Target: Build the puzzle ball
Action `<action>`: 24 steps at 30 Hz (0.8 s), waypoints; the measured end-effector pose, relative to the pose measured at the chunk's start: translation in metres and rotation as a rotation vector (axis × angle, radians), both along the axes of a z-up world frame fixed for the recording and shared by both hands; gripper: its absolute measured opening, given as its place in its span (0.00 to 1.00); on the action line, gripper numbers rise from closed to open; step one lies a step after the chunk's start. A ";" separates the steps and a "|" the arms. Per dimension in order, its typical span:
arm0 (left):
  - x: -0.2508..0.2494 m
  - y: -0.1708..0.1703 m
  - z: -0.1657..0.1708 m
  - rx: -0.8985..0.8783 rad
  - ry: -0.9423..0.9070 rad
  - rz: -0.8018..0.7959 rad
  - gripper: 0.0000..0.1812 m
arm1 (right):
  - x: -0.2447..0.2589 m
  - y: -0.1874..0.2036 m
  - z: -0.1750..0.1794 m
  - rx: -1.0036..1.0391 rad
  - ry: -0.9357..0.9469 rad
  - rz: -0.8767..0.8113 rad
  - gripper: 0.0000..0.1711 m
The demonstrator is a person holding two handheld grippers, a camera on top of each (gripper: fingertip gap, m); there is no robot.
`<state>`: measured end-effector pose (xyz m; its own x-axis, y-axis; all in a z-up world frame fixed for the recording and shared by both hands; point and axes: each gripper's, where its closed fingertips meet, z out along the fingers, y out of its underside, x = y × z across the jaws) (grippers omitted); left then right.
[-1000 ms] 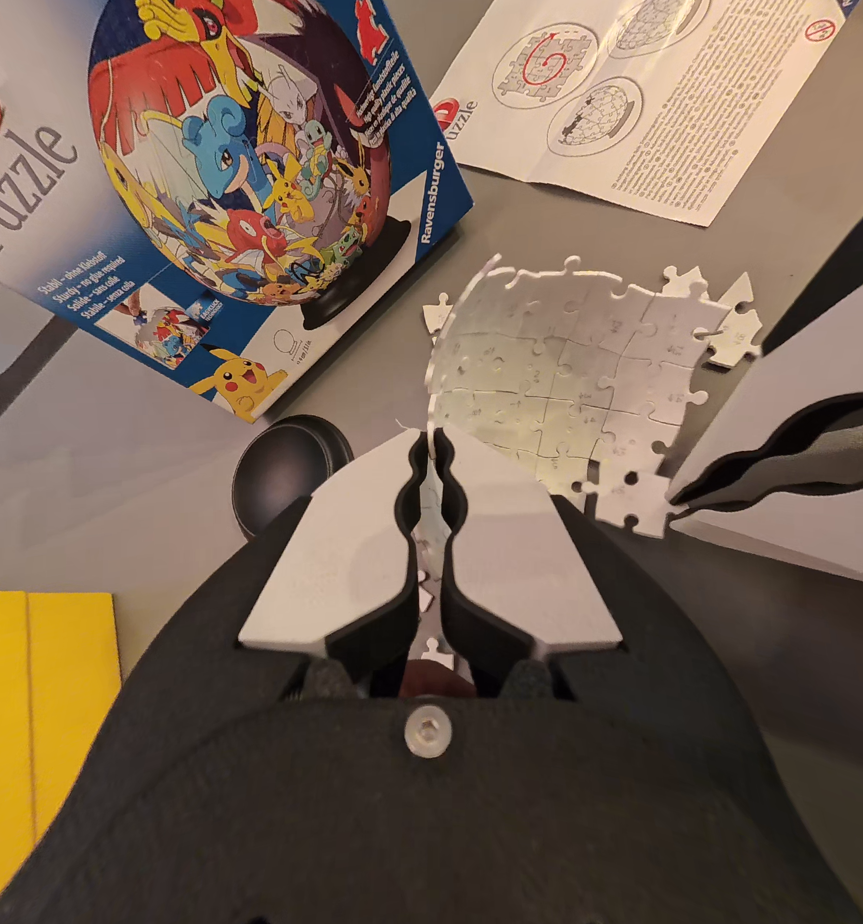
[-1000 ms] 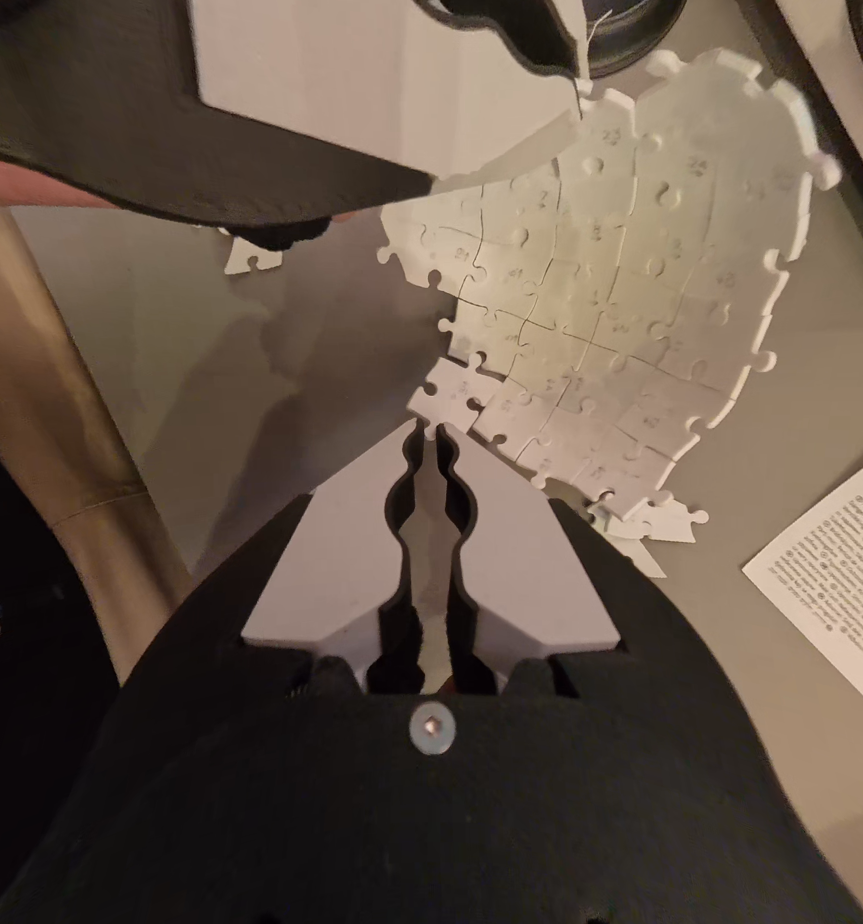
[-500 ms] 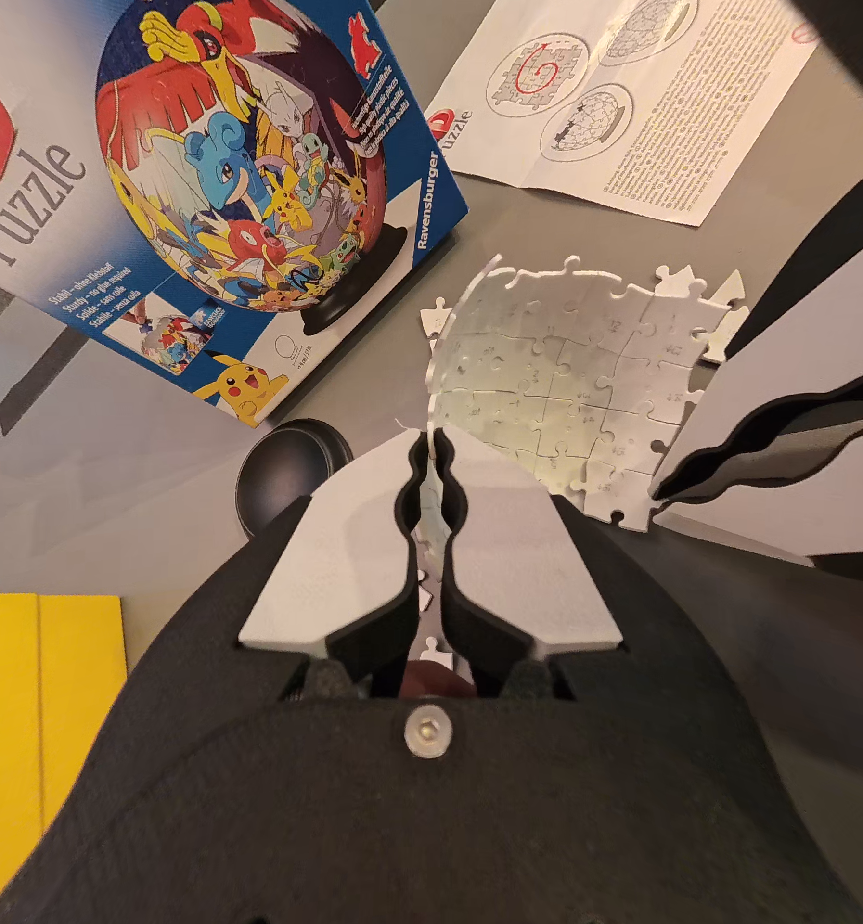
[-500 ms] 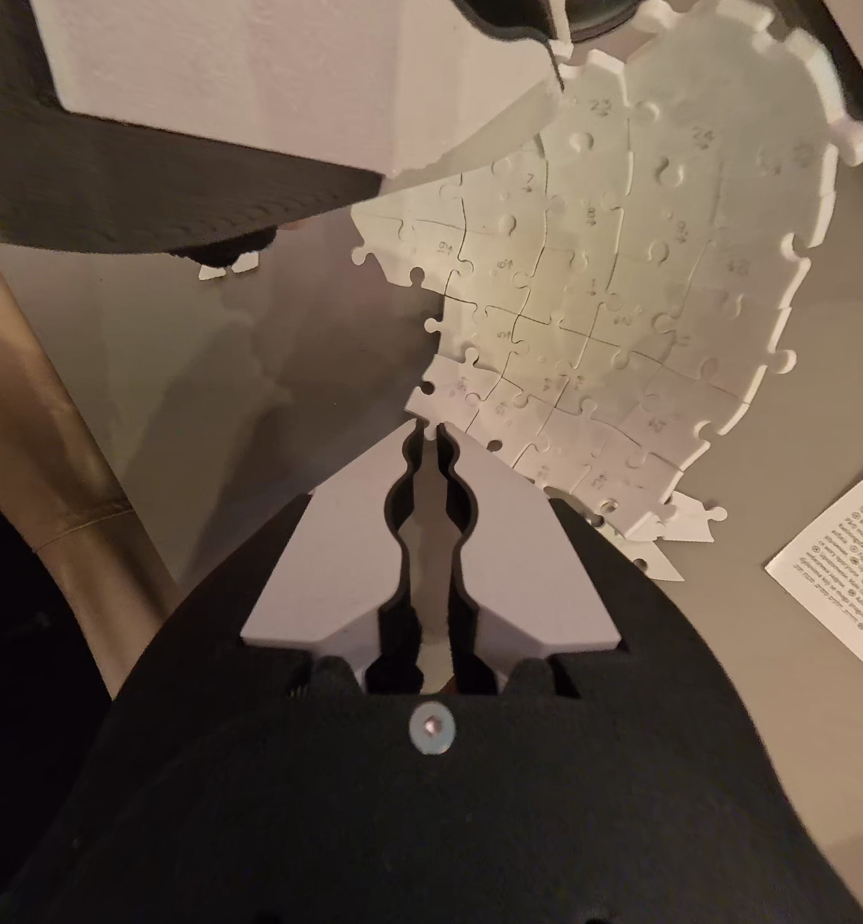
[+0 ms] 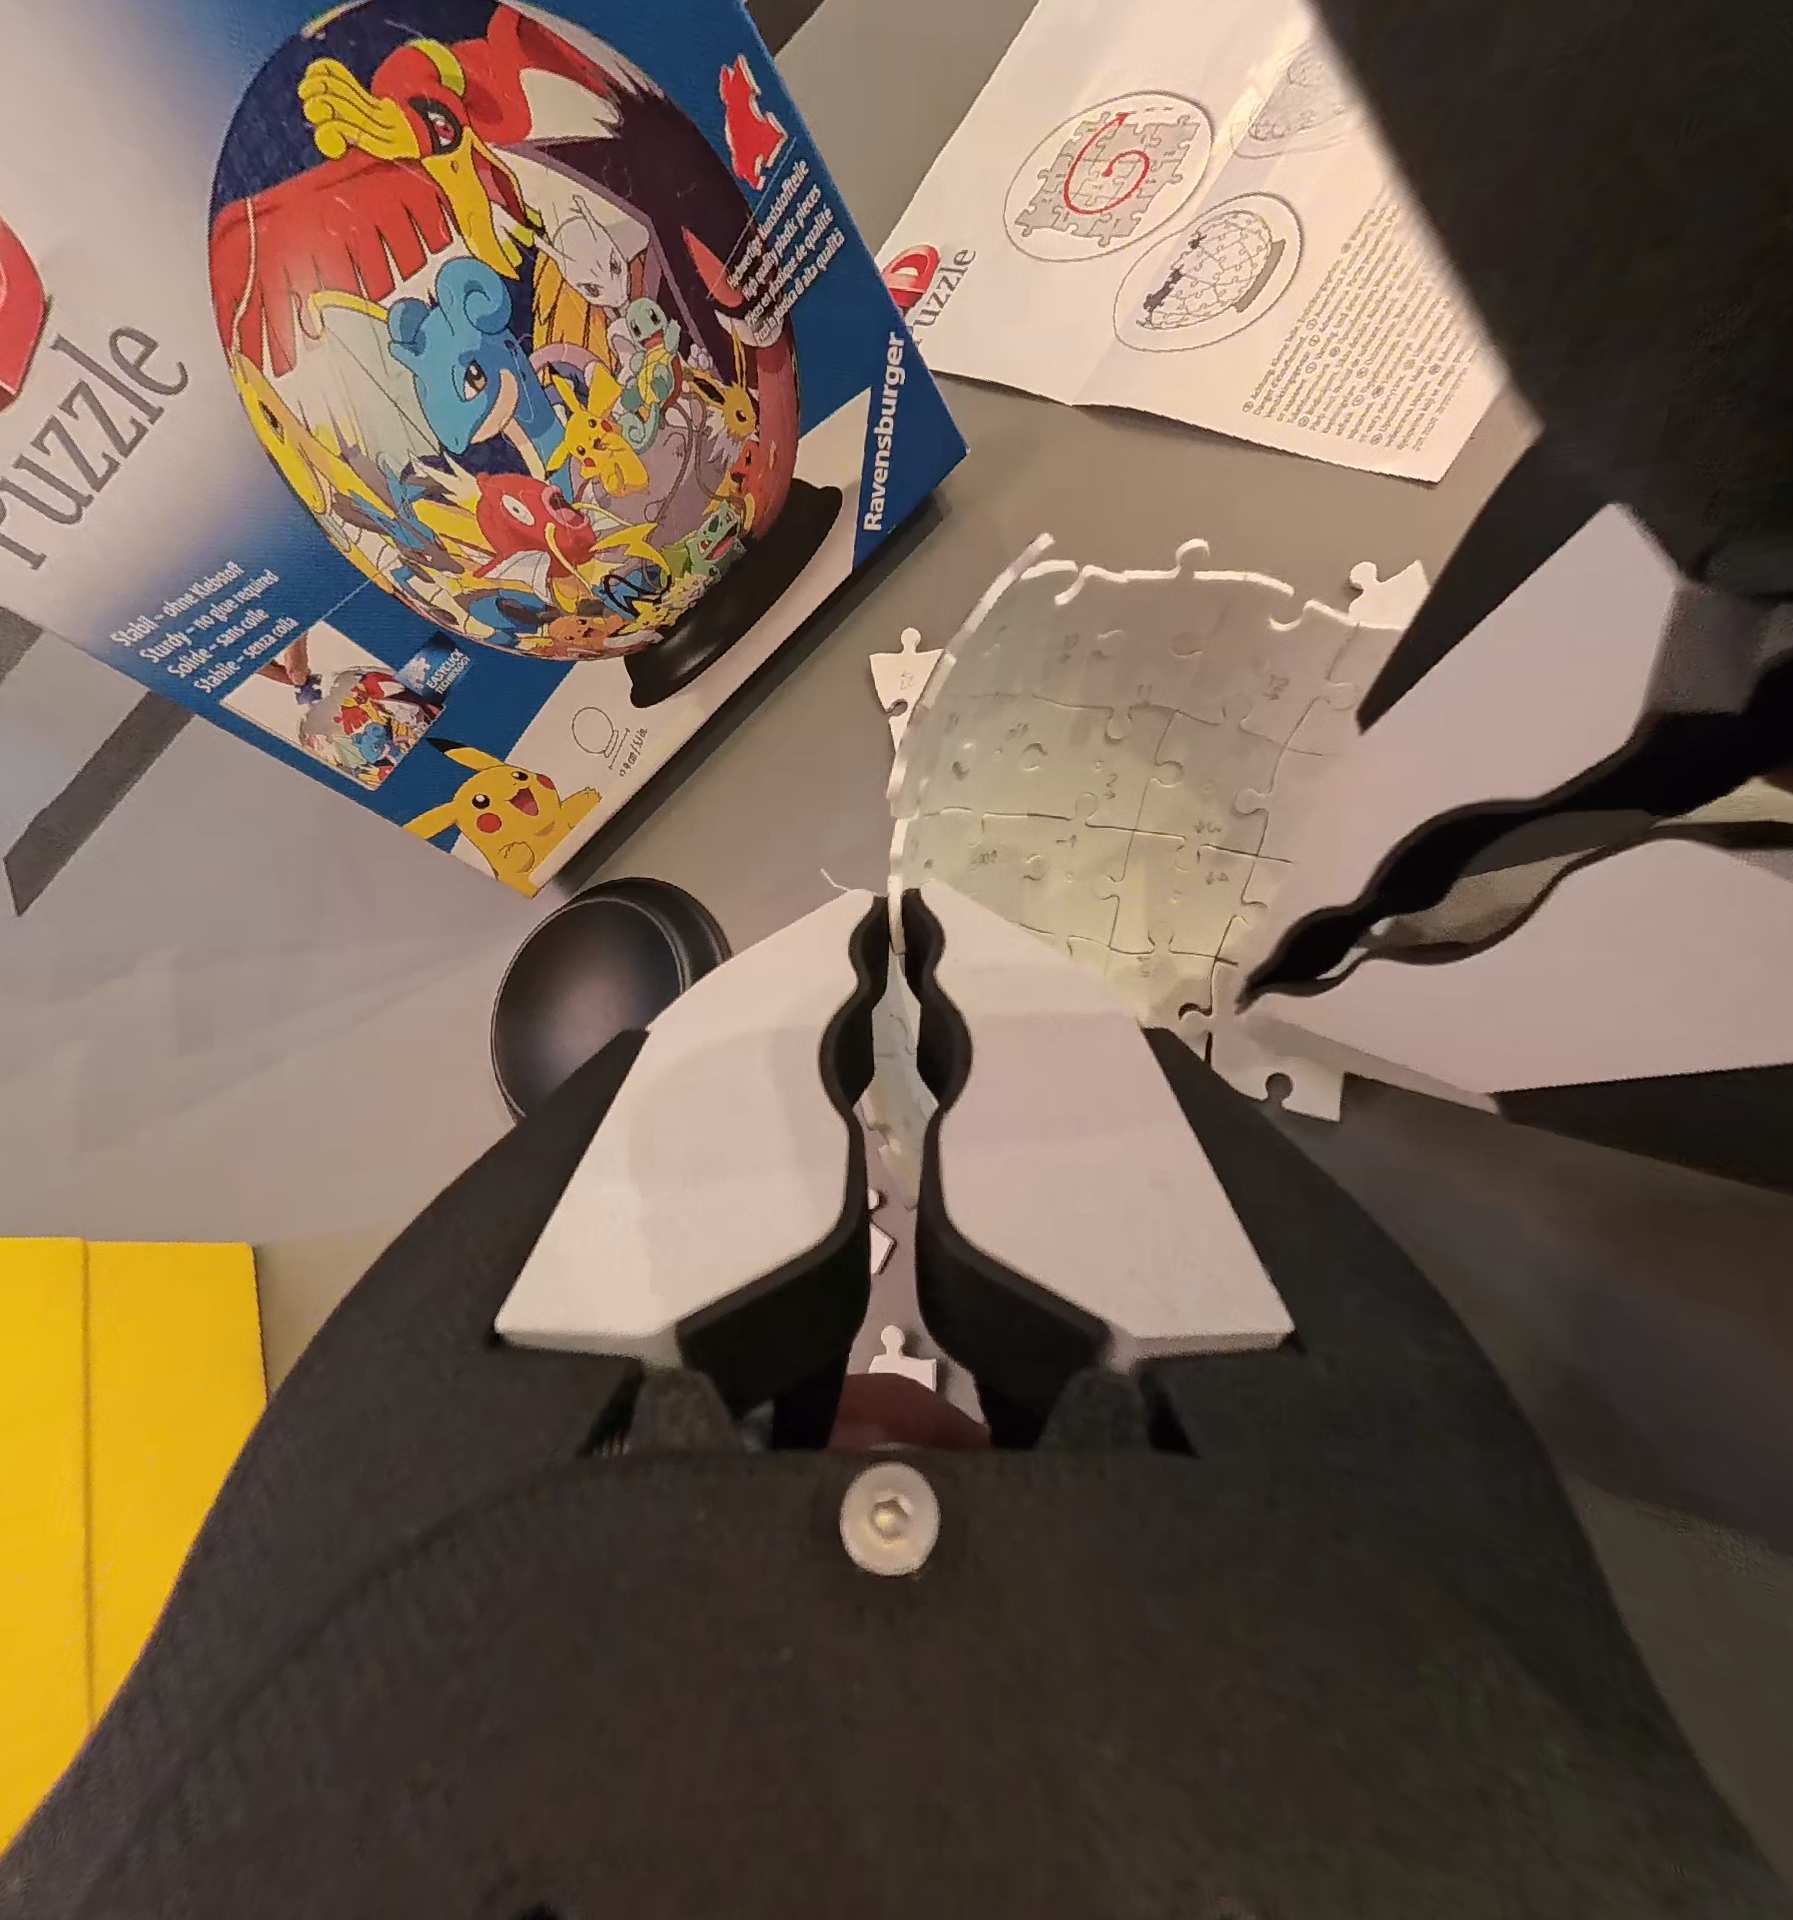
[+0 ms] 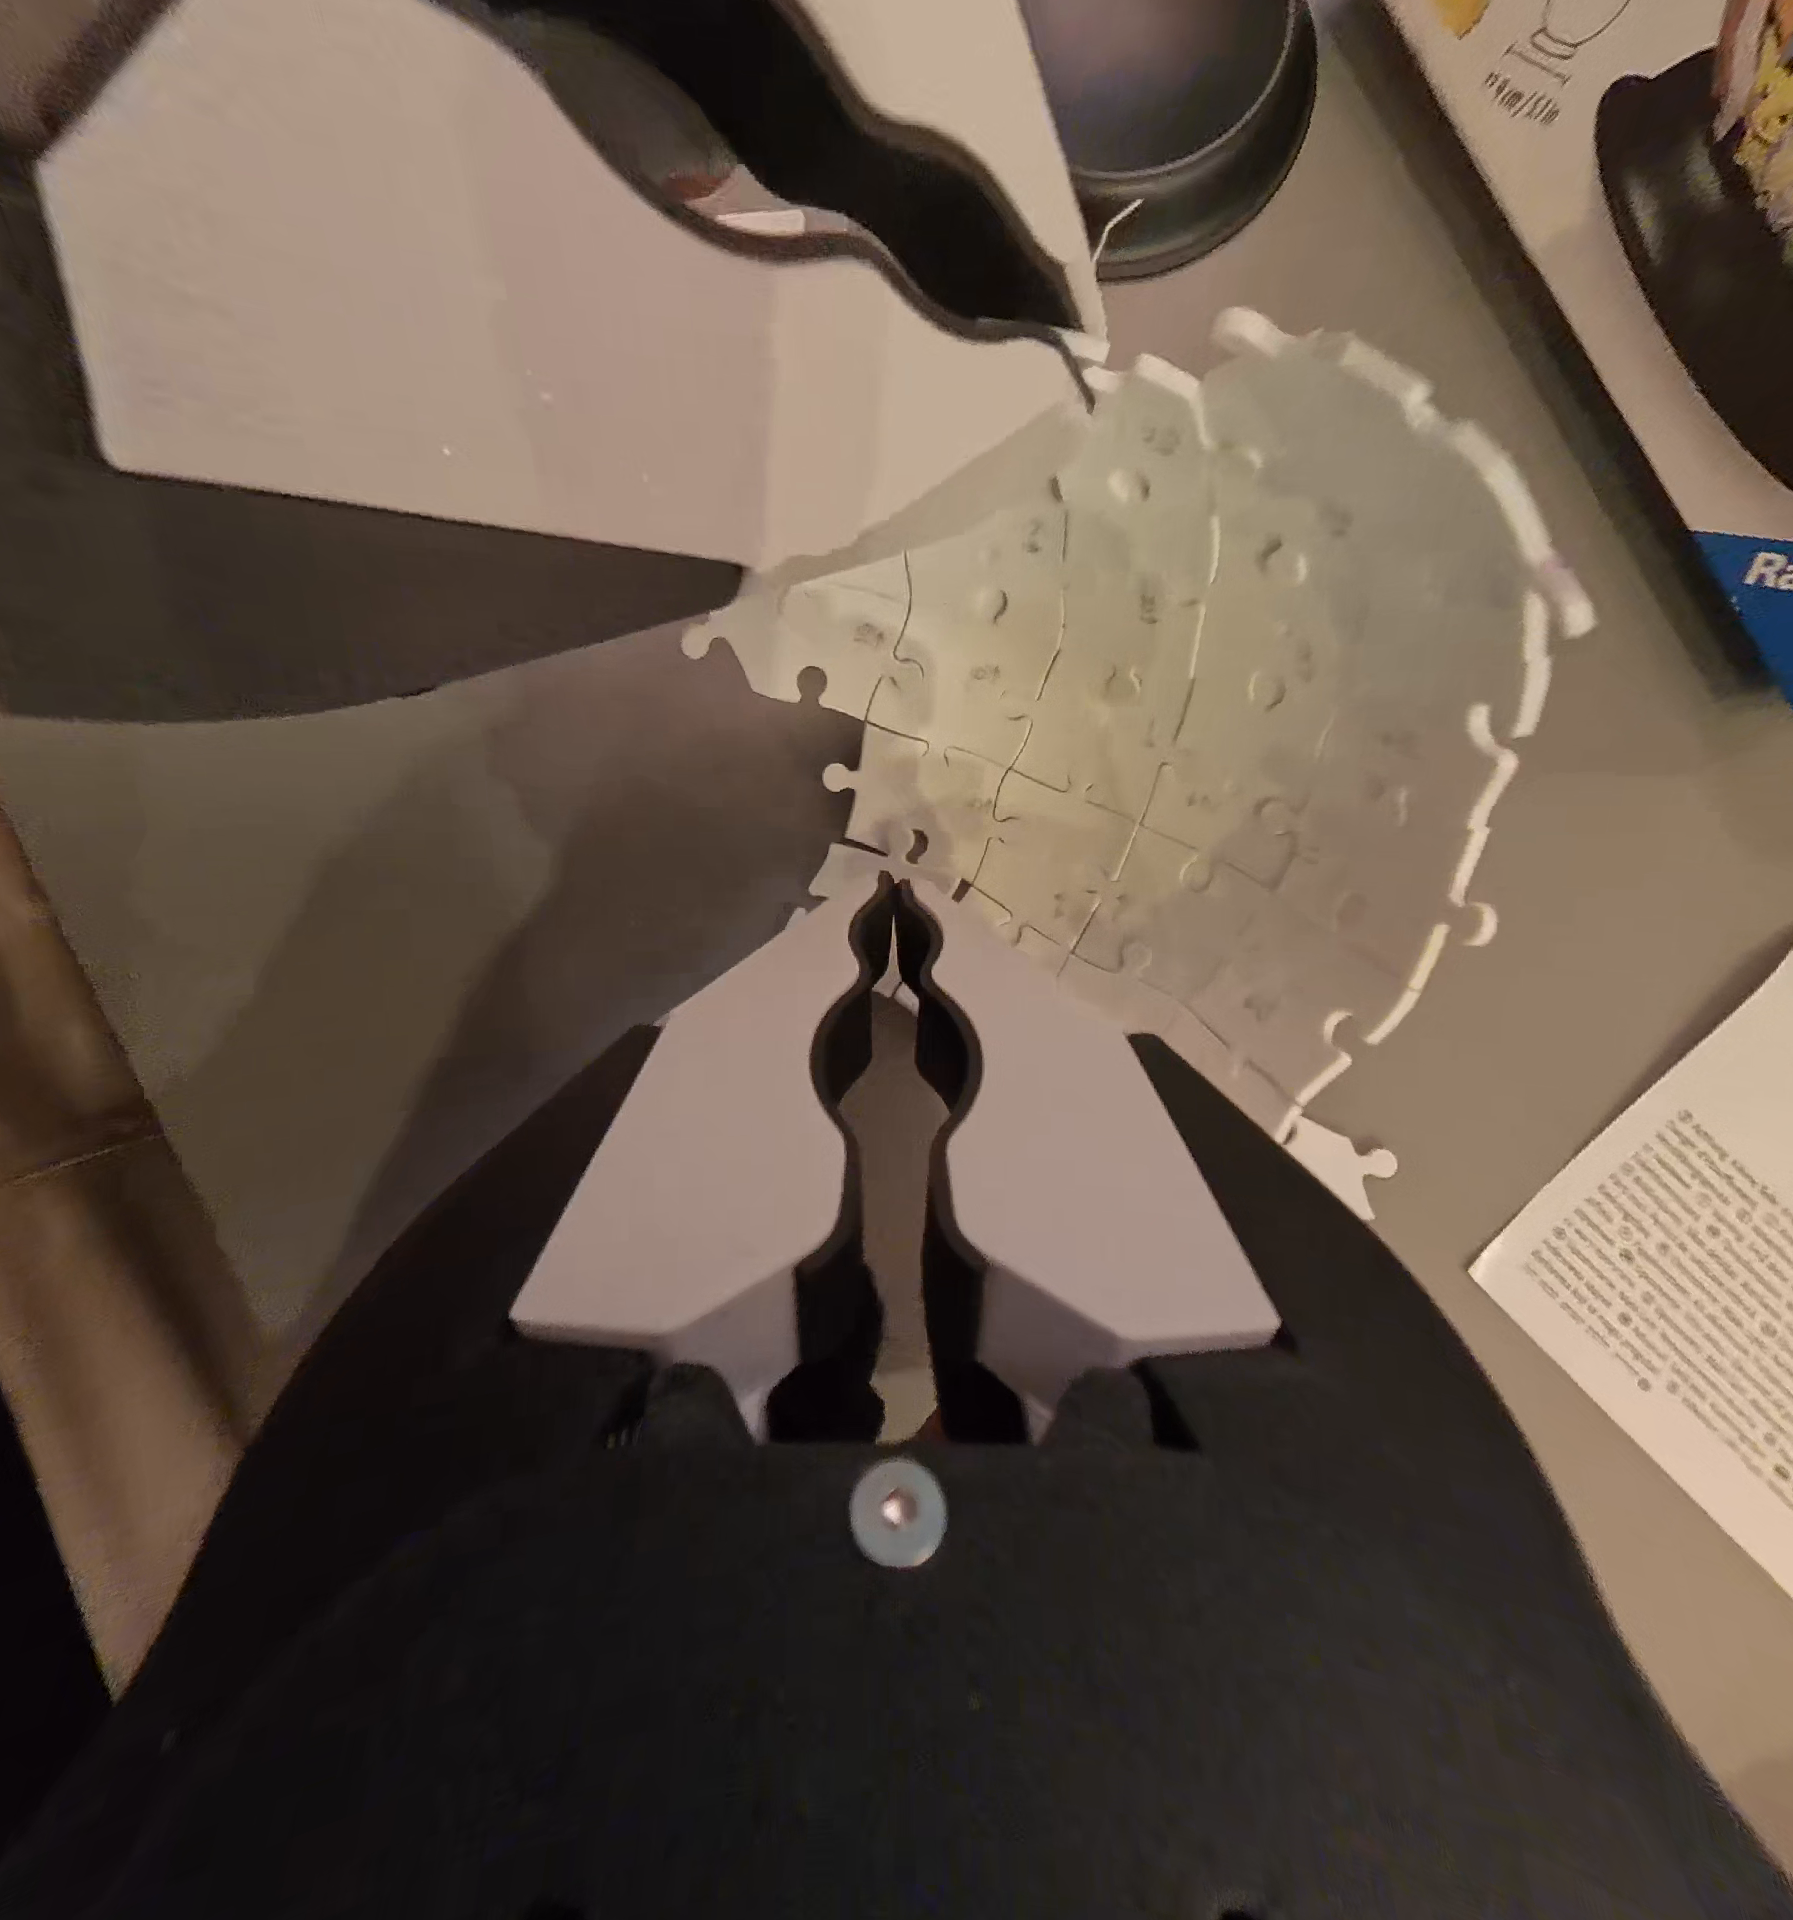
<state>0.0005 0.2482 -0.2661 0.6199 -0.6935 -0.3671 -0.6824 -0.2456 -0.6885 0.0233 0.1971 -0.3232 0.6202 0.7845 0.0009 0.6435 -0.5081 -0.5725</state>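
Puzzle-ball shell (image 5: 1110, 790), a curved white sheet of joined pieces, is held up off the grey table (image 5: 196, 987), its rim clenched in the left gripper (image 5: 897, 904). The right gripper (image 6: 894, 883) pinches a loose-looking piece (image 6: 850, 868) at the opposite edge. Around lie the puzzle box (image 5: 435, 343), black stand (image 5: 601, 987), instruction sheet (image 5: 1214, 260) and spare pieces (image 5: 897, 675).

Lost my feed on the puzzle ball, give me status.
Left tool shut on shell rim. Right tool shut on a piece at shell's opposite edge. Shell partly built, white inside showing. Nothing in the way.
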 end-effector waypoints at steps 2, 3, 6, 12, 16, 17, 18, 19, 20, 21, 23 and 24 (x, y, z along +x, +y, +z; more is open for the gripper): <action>0.000 0.000 0.000 -0.001 -0.001 0.000 0.01 | 0.003 0.003 -0.006 0.003 -0.019 -0.009 0.00; 0.000 0.000 0.000 0.000 -0.001 -0.001 0.01 | 0.004 0.004 -0.008 0.007 -0.027 -0.014 0.00; 0.001 -0.001 0.000 0.002 -0.004 -0.006 0.01 | 0.004 0.004 -0.010 0.001 -0.010 -0.017 0.00; 0.001 -0.002 0.001 0.002 -0.006 -0.009 0.01 | 0.005 0.004 -0.011 -0.002 -0.028 -0.009 0.00; 0.002 -0.003 0.001 0.006 -0.006 -0.011 0.01 | 0.005 0.003 -0.012 -0.019 -0.041 -0.003 0.00; 0.002 -0.003 0.001 0.004 -0.007 -0.011 0.01 | 0.005 0.003 -0.012 -0.018 -0.040 0.002 0.00; 0.002 -0.003 0.001 0.003 -0.008 -0.010 0.01 | 0.005 0.003 -0.012 -0.016 -0.041 0.008 0.00; 0.001 -0.003 0.001 0.002 -0.008 -0.009 0.01 | 0.005 0.004 -0.012 -0.011 -0.041 0.014 0.00; 0.001 -0.002 0.001 0.004 -0.008 -0.007 0.01 | 0.004 0.004 -0.011 0.003 -0.037 0.022 0.00; 0.001 -0.003 0.001 0.003 -0.009 -0.008 0.01 | 0.003 0.004 -0.011 0.011 -0.029 0.023 0.00; 0.001 -0.003 -0.001 -0.004 -0.011 -0.009 0.01 | -0.002 0.004 -0.005 0.015 0.016 0.010 0.00; 0.000 -0.003 -0.001 -0.004 -0.009 -0.007 0.01 | -0.002 0.005 -0.005 0.023 0.005 0.012 0.00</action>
